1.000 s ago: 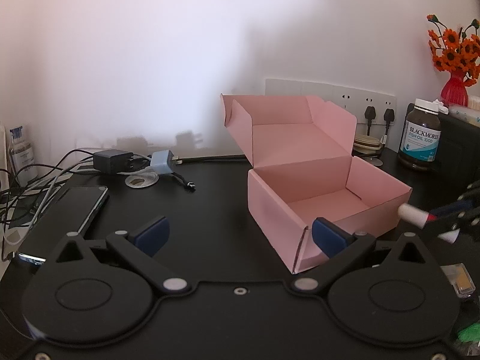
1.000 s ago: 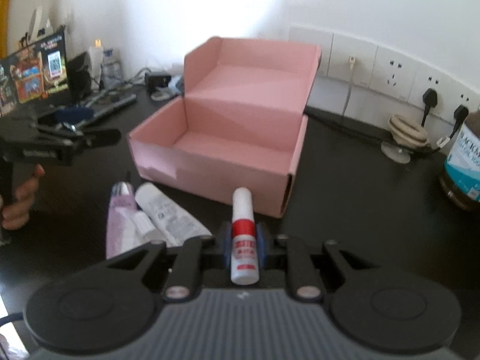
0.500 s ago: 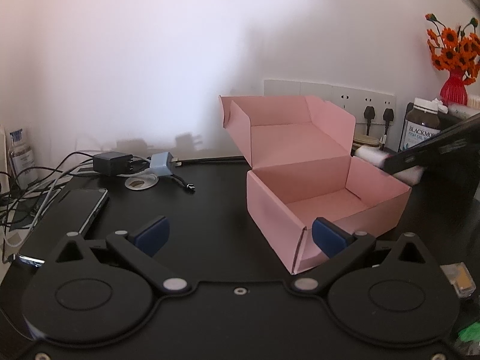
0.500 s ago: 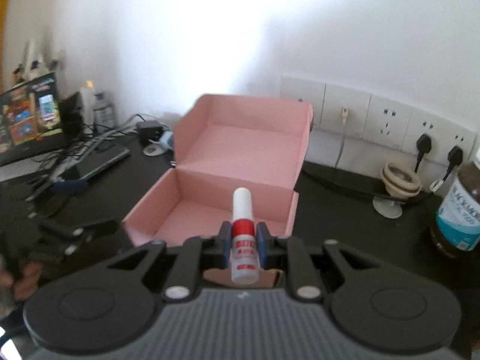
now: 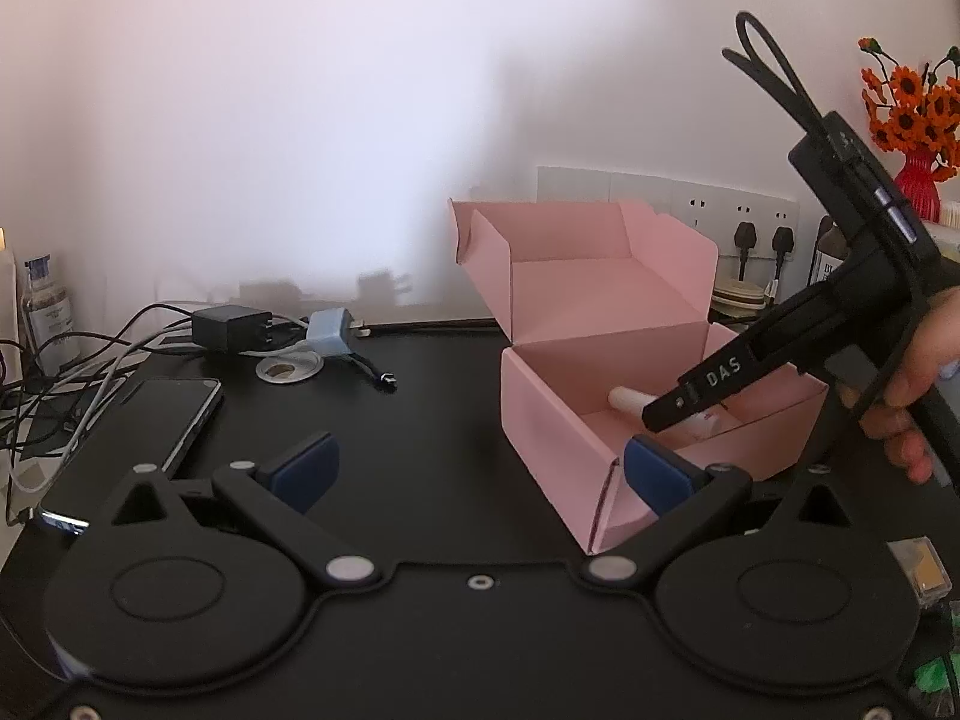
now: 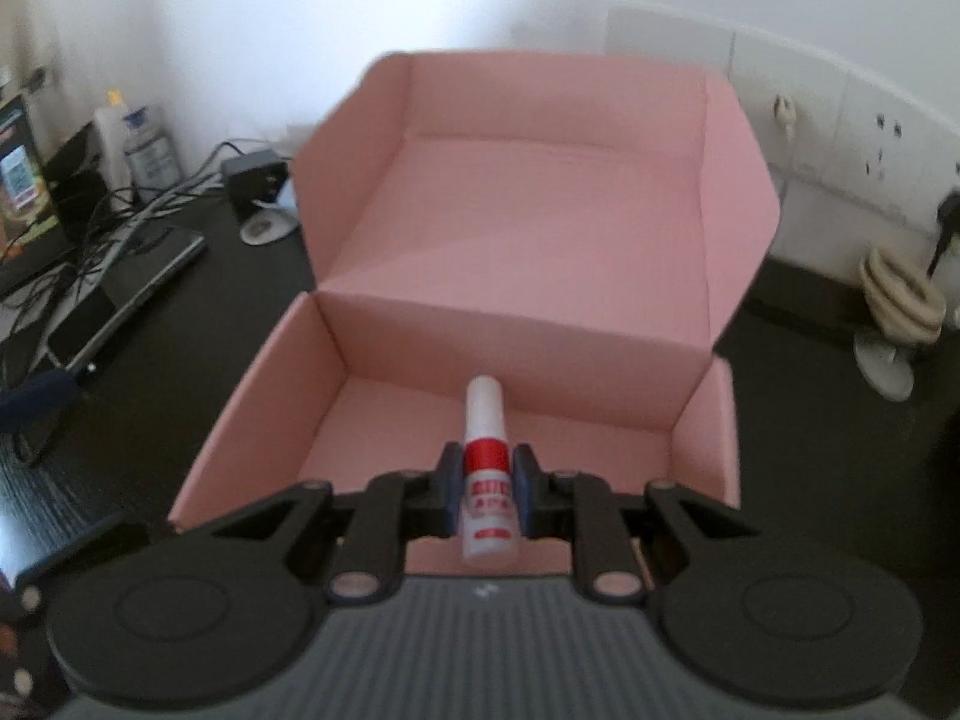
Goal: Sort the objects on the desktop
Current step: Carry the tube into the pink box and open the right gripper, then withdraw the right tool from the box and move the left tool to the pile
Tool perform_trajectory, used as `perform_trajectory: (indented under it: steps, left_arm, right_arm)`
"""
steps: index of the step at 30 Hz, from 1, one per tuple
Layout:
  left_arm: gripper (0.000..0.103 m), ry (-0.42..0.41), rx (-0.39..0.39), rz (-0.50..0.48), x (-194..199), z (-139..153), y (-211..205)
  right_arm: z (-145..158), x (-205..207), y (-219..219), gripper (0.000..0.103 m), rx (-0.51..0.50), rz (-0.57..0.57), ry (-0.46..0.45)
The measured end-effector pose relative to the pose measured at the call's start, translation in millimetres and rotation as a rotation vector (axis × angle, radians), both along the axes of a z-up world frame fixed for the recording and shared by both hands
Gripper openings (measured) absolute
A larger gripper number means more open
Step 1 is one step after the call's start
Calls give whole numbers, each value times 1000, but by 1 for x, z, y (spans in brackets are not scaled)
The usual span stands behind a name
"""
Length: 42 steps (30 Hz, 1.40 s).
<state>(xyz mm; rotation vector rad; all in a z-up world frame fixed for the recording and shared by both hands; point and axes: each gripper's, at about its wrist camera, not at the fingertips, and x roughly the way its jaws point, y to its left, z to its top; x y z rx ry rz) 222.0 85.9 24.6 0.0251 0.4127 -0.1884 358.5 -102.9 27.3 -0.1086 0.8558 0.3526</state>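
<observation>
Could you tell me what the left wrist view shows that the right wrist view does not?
Only the left wrist view shows the open left gripper, the orange flowers in a red vase and the person's hand. Only the right wrist view shows the coiled beige cable. Both show the open pink cardboard box and the right gripper clamping the white red-banded bottle.
</observation>
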Motion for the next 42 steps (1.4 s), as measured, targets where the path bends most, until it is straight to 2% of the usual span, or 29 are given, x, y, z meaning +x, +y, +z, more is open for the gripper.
perform_trajectory:
  steps: [7, 18, 26, 27, 28, 30, 31, 32, 37, 39, 41, 42]
  left_arm:
    - [103, -5, 5, -4, -1, 1, -2]
    - [103, -17, 10, 7, -2, 2, -1]
    - [103, -18, 25, 1, -2, 2, -3]
    - [103, -18, 25, 1, -2, 2, -3]
    - [103, -19, 24, 2, -2, 2, -3]
    - [103, -28, 25, 3, -3, 3, -4]
    - [103, -35, 25, 0, -4, 3, -4]
    - [103, -41, 25, -3, -5, 4, -4]
    - [103, -50, 18, 3, -6, 5, -3]
    - [103, -47, 1, 5, -6, 6, -1]
    - [103, -49, -7, 6, -6, 7, 1]
    - [103, -52, -7, 12, -6, 7, 1]
  right_arm:
    - [-9, 1, -1, 17, 71, 0, 79]
    - [-8, -3, 3, 18, 138, -3, 99]
    - [-7, -7, 8, 21, 118, 11, 86]
    - [-7, -7, 8, 23, 121, 15, 86]
    - [-7, -8, 8, 29, 129, 21, 88]
    - [-7, -7, 8, 45, 148, 32, 92]
    - [-6, -8, 10, 56, 143, 30, 88]
    - [-6, -9, 11, 59, 133, 33, 83]
    - [2, -12, 11, 60, 179, 54, 50]
    - [10, -15, 8, 67, 206, 60, 15]
    - [20, -21, 4, 80, 213, 57, -40]
    - [24, -24, 2, 81, 212, 58, -65]
